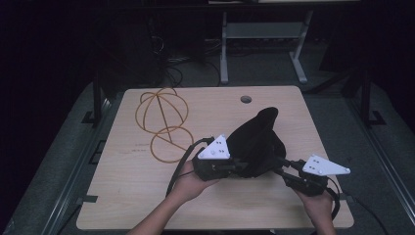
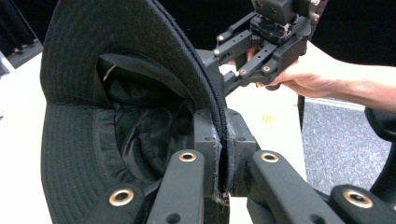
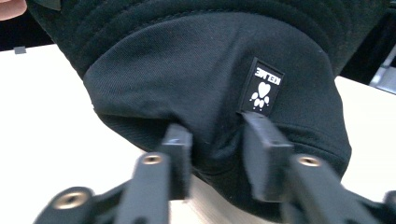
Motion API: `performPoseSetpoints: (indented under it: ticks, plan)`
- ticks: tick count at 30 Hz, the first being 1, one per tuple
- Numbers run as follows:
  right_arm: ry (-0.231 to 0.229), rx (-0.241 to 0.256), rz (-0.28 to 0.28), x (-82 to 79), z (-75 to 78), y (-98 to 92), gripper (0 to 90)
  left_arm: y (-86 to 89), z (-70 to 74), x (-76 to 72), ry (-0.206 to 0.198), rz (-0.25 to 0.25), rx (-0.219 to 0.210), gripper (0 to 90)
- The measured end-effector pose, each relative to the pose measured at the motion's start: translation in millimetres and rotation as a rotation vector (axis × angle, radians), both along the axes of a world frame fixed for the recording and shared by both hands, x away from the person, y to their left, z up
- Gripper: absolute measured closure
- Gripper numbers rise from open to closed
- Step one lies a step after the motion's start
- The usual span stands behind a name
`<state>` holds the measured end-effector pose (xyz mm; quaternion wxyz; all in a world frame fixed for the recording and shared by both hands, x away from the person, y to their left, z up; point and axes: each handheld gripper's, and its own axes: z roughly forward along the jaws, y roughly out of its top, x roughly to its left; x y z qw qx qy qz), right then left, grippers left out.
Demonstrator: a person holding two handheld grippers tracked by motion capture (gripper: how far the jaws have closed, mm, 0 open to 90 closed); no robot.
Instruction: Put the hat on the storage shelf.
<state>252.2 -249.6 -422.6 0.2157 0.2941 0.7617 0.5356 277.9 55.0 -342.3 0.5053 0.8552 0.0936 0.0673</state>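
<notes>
Your left gripper (image 2: pixel 223 154) is clamped on the brim of the black hat (image 1: pixel 257 142), holding it up off the table (image 1: pixel 147 196); your right gripper (image 3: pixel 217 140) has its jaws parted against the crown, a fold between them; next, I judge, pinch that fold squarely.

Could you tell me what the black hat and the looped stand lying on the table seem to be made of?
The black bucket hat looks like matte woven cotton twill: fine ribbed weave, rows of brim stitching, a frayed edge between the left gripper jaws. The wire stand looks like thin metal wire with a brass or gold finish, though coated wire is possible.
</notes>
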Motion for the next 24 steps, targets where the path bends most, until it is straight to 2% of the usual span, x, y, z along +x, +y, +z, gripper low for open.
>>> performPoseSetpoints:
  ticks: [2,5,8,14,15,22,24]
  plan:
    - [0.004,-0.008,0.005,0.6,-0.5,0.8,78.3,-0.2,-0.4,0.4,0.002,0.000,0.001,85.6]
    - [0.020,0.001,0.008,0.4,-0.6,0.9,81.9,1.1,-0.2,1.9,0.007,0.012,0.005,84.2]
    - [0.029,0.028,0.004,0.0,1.9,-1.0,83.7,3.3,2.0,1.7,-0.001,0.038,0.011,77.2]
    - [0.032,0.054,0.002,0.5,7.4,-2.5,84.2,9.5,8.1,-1.0,-0.022,0.071,0.007,62.7]
    - [0.040,0.072,-0.003,1.3,10.2,-4.1,84.2,12.2,9.7,-1.1,-0.026,0.077,0.009,59.6]
    - [0.068,0.081,-0.012,2.8,19.6,-6.6,84.4,32.5,16.9,-5.6,-0.020,0.105,-0.017,51.7]
    - [0.084,0.079,-0.020,4.1,27.1,-7.1,84.4,40.1,18.9,-7.6,-0.024,0.114,-0.026,50.0]
